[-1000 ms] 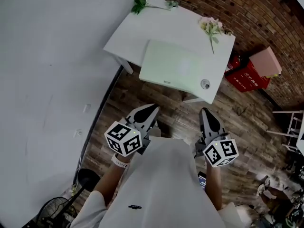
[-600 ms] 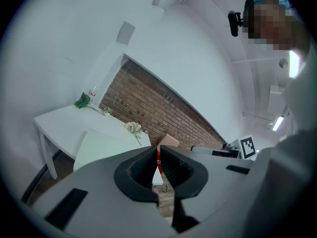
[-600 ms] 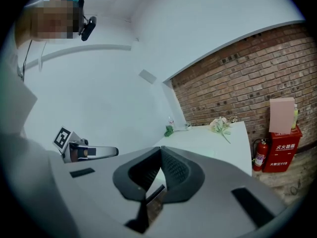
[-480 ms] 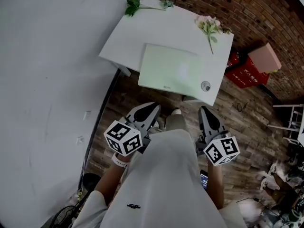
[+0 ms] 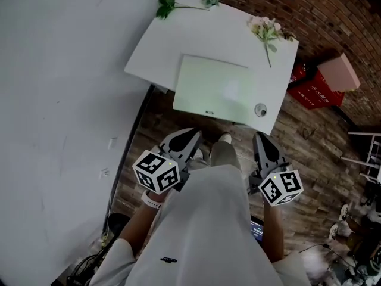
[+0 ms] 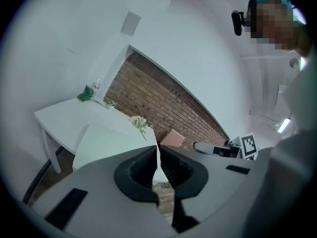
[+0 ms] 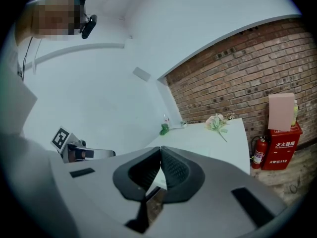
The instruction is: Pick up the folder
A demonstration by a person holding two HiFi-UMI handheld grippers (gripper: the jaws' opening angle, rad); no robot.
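A: Where is the folder?

B: The pale green flat folder (image 5: 214,90) lies on the white rectangular table (image 5: 149,46). Its long side runs along the table's near edge, closer to the near right corner, and a small round grey object (image 5: 260,109) sits just beside it there. A pink flower sprig (image 5: 266,31) lies at the far right corner and a green leafy sprig (image 5: 168,6) at the far left one, both well apart from the folder.

A: And the tools?

B: The left gripper (image 5: 191,137) and the right gripper (image 5: 262,140) each have their jaws pressed together with nothing between them. They are carried side by side close to the person's body. Both point forward and a little downward at the table, short of its near edge, over the wooden floor (image 5: 309,148).

A: How would you handle the approach?

B: I'd spread one gripper's jaws before arriving and come in low toward the near edge. The folder seems to reach or overhang that edge, so one jaw could slip beneath it and close on the margin. Something this thin will likely sag, so the other gripper could pinch the same edge farther along. Keep clear of the round object.
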